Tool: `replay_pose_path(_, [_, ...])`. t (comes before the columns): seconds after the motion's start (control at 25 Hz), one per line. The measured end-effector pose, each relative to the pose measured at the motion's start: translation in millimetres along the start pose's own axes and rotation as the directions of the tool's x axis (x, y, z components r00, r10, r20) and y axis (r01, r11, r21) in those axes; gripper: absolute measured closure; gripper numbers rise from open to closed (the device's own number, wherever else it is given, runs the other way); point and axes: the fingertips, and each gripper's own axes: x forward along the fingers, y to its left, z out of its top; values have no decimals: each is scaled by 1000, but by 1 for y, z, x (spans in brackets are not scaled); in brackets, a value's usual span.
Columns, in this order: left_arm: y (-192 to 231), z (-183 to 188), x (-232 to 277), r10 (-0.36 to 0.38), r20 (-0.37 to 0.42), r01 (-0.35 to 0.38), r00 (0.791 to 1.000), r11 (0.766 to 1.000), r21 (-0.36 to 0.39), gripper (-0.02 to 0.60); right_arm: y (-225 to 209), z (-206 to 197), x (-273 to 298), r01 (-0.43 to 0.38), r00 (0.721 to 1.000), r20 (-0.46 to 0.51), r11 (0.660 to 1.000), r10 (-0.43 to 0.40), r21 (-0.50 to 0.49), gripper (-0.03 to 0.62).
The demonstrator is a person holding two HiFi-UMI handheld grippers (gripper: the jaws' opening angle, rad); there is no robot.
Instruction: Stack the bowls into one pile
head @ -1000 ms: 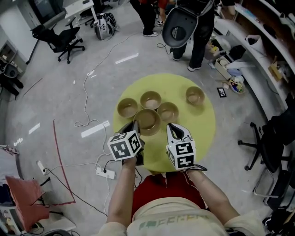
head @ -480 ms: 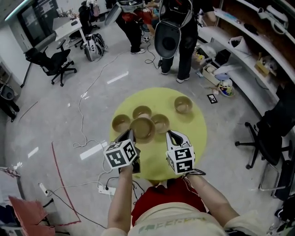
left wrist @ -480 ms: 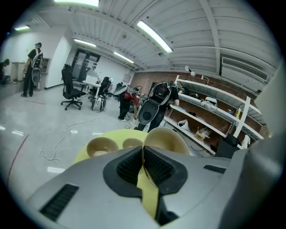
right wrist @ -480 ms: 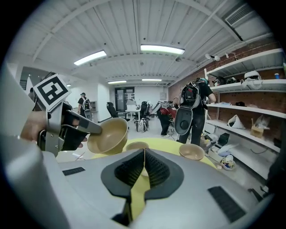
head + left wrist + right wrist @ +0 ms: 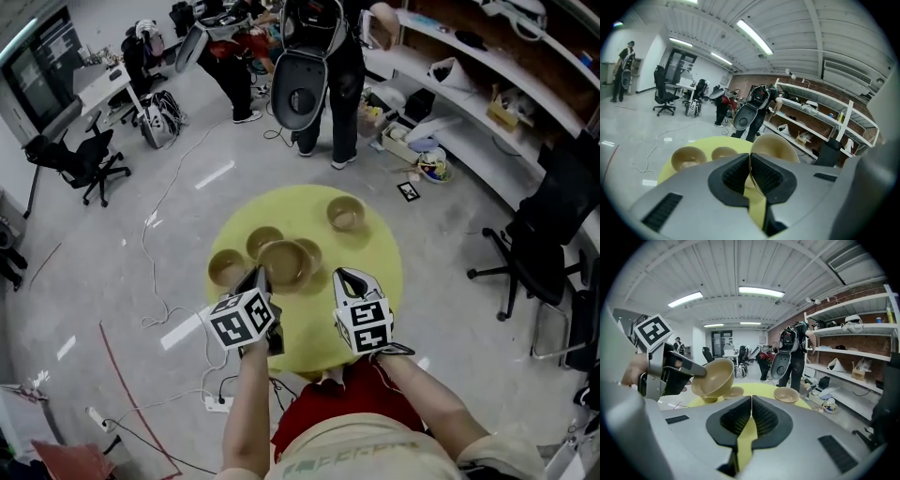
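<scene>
Bowl (image 5: pixel 284 262) at 10 o'clock of table (image 5: pixel 367 251) looks smooth, low-sheen plastic, table top is matt, left gripper (image 5: pixel 260 274) matt grey plastic w/ ribbed black pads (image 5: pixel 735 174), floor (image 5: pixel 103 244) glossy.

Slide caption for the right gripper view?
Left gripper holds a tan bowl by its rim above the yellow table; right gripper shut, empty; a lone bowl sits farther right.

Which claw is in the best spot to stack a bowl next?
The left claw. It is shut on the rim of a tan bowl, lifted above the yellow table near the other bowls. The right claw is shut with nothing in it.
</scene>
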Motion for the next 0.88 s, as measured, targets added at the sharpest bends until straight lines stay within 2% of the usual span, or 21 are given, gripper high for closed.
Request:
replay_pose_path(0.32, [-40, 5, 27, -55, -30, 56, 998, 997, 46, 549, -44, 0, -11, 72, 997, -7, 997, -72, 36, 557])
replay_pose_path(0.64, [-90, -7, 73, -87, -37, 90, 995, 994, 68, 549, -100, -12, -12, 102, 995, -8, 993, -102, 54, 557])
replay_pose_path(0.88, [-119, 1, 104, -107, -42, 111, 993, 990, 85, 549, -136, -5, -3, 121, 993, 2, 990, -122, 69, 557])
